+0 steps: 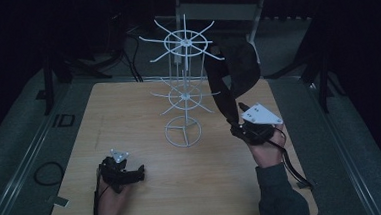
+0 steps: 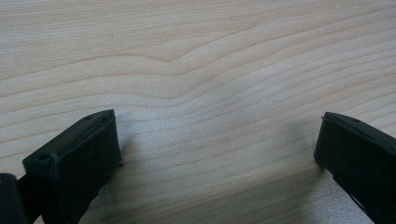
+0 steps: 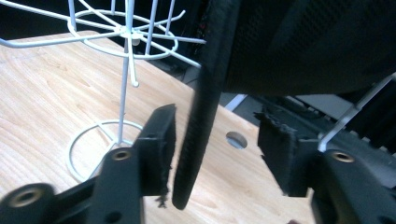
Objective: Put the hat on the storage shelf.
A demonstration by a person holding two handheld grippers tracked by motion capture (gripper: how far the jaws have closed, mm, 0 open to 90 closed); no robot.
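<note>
A white wire rack (image 1: pixel 182 40) with two tiers of spokes stands at the middle back of the wooden table (image 1: pixel 129 116). A black bag (image 1: pixel 241 67) hangs from an upper spoke on the right, and its strap (image 1: pixel 223 103) dangles below it. My right gripper (image 1: pixel 239 115) is held up at the strap. In the right gripper view the right gripper (image 3: pixel 217 116) is open, and the strap (image 3: pixel 194 135) hangs between the jaws, close to the left one, under the bag (image 3: pixel 303 42). My left gripper (image 1: pixel 141 170) rests low at the table's front left. It (image 2: pixel 217 144) is open over bare wood.
The rack's ring base (image 1: pixel 182 131) sits on the table just left of my right gripper. Grey floor surrounds the table, with dark stands and cables behind it. A cable loop (image 1: pixel 47 172) lies on the floor at the left. A round hole (image 3: pixel 236 139) marks the tabletop.
</note>
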